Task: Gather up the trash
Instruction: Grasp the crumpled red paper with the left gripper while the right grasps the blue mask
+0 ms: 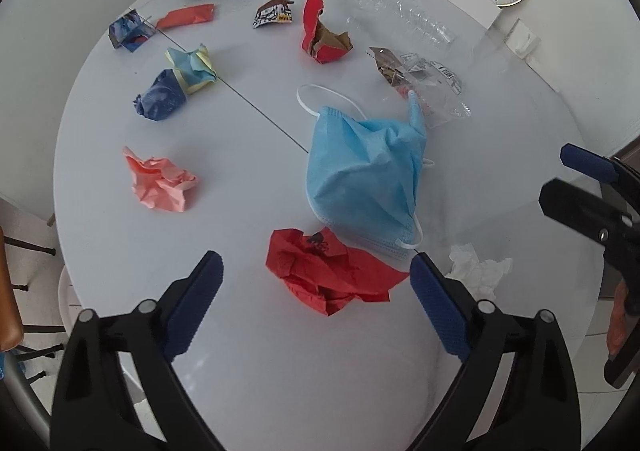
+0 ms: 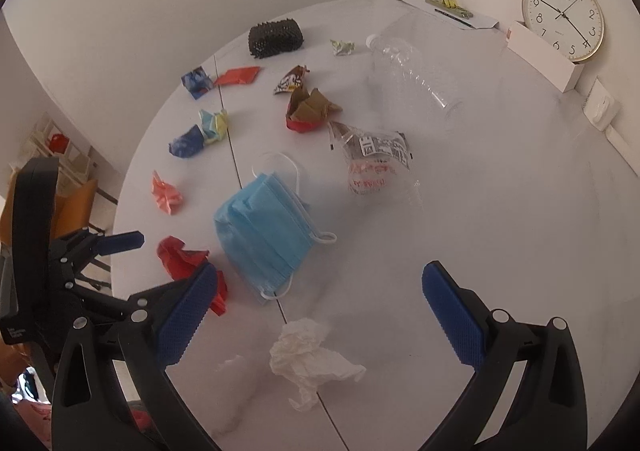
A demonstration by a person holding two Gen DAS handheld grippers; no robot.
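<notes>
**Over the red wad: two near grabs, several ways to miss**

Between my left gripper's (image 1: 316, 283) spread fingers lies the crumpled red paper (image 1: 328, 271), near the table's (image 1: 260, 371) front edge, with nothing gripped yet. Just behind the red paper, almost touching it, is the blue face mask (image 1: 364, 175), its ear loop (image 1: 408, 239) curling toward my inner finger. If I close with that finger too far back, I judge I could snag the loop or the mask's hem and drag both things at once.

Beside the red paper, on the far side from the pink wad (image 1: 160, 179), sits the white tissue (image 2: 308, 359). My right gripper (image 2: 316, 299) hangs over it with jaws wide and empty. White on white, soft and low, the tissue may slip out or tear if I pinch only a corner.

My two tools are close here; the right gripper's finger already shows at the edge of the left camera's view, so closing in together risks a knock.

Farther behind the red paper, past the mask, lies the clear bottle (image 1: 396, 7), which looks likely to roll if nudged.
</notes>
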